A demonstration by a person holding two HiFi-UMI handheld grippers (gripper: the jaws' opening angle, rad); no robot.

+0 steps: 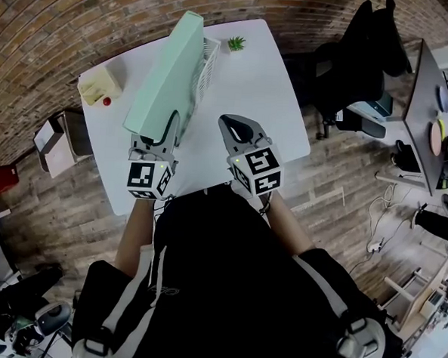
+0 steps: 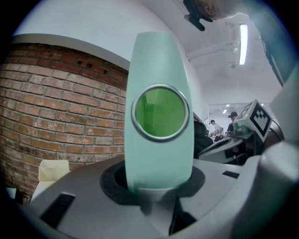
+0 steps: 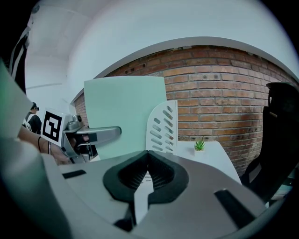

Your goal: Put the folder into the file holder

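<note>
**A:** Head view, clearance?

**B:** The desk (image 1: 248, 100) is bare along the front and right edges. There's a box (image 1: 99, 85) on the left corner and a potted plant (image 1: 236, 43) at the far edge. The file holder (image 1: 208, 60) stands near the far edge. The mint folder (image 1: 166, 80) stands on edge, tilted, along the holder's left side, with its near end in the left tool (image 1: 166, 127). The right tool (image 1: 235, 124) is just beside it over bare desk, apart from the folder.

**A:** Anything hidden?

**B:** The folder's lower edge. Can't tell if it's in a slot or beside the holder.

**A:** Left gripper view?

**B:** The folder spine is upright between the jaws, pads clamped on its base, and its ring hole (image 2: 160, 112) is dead centre. Brick wall (image 2: 60, 112) to the left. The spine blocks the desk and holder.

**A:** Right gripper view?

**B:** Jaws closed on each other, nothing between them. Ahead, the folder's face sits left of the holder's slotted side panel and passes behind it. The left tool grips the folder's near edge. An office chair (image 3: 280, 140) is cut off at the right.
</note>
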